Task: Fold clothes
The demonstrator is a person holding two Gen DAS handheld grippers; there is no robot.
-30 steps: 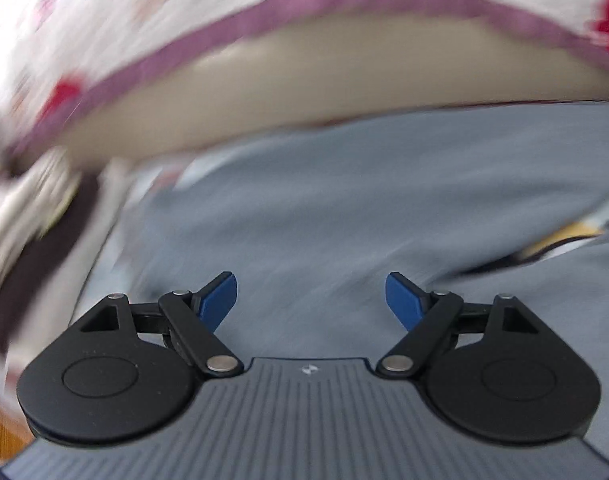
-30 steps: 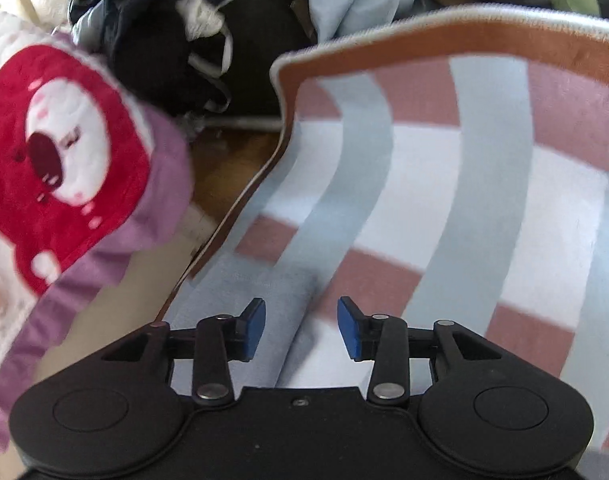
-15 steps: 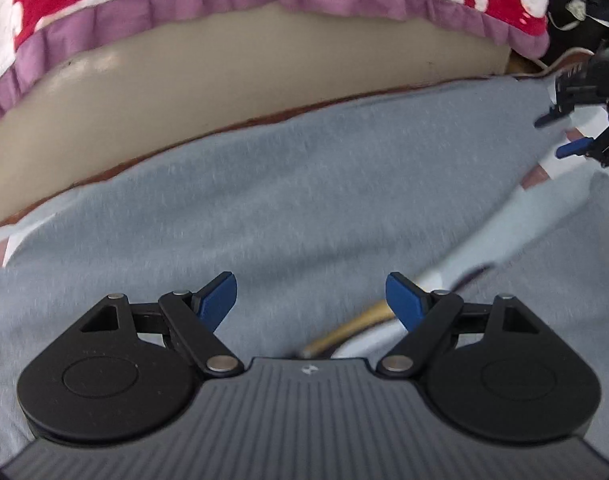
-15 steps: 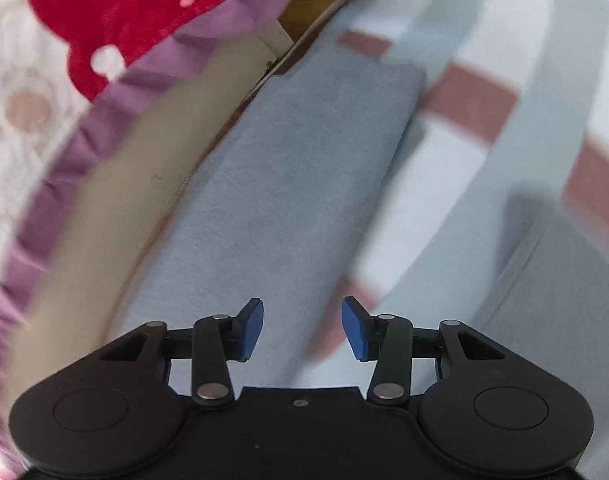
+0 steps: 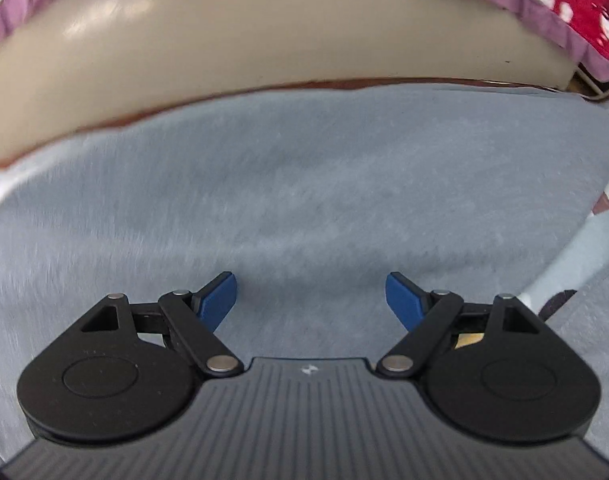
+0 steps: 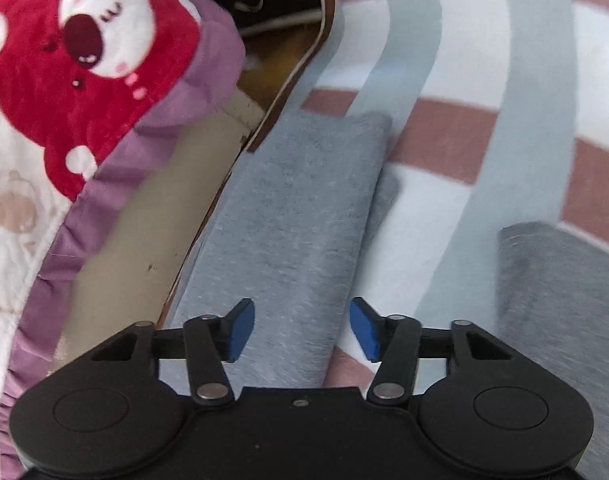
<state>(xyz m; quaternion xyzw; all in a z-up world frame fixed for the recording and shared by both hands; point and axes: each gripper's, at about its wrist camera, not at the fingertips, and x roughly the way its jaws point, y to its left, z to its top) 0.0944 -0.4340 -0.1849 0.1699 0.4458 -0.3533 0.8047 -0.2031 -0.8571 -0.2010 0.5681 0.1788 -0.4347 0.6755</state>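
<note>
Nearest the left wrist camera, the left gripper has its blue fingers spread wide and holding nothing, poised over a broad spread of the grey garment, which looks flat and smooth, though blurred. That garment runs out to the far edge of the striped mat it lies on, with a beige surface and a frilled quilt beyond. In the right wrist view the right gripper is also parted and empty, above a long grey strip of the garment lying along the mat's left edge, seemingly a sleeve or leg laid double at its end. Another grey part lies toward the right. Judging by this, the piece is laid out flat, with at most a partial fold; the main folds appear left to do
</note>
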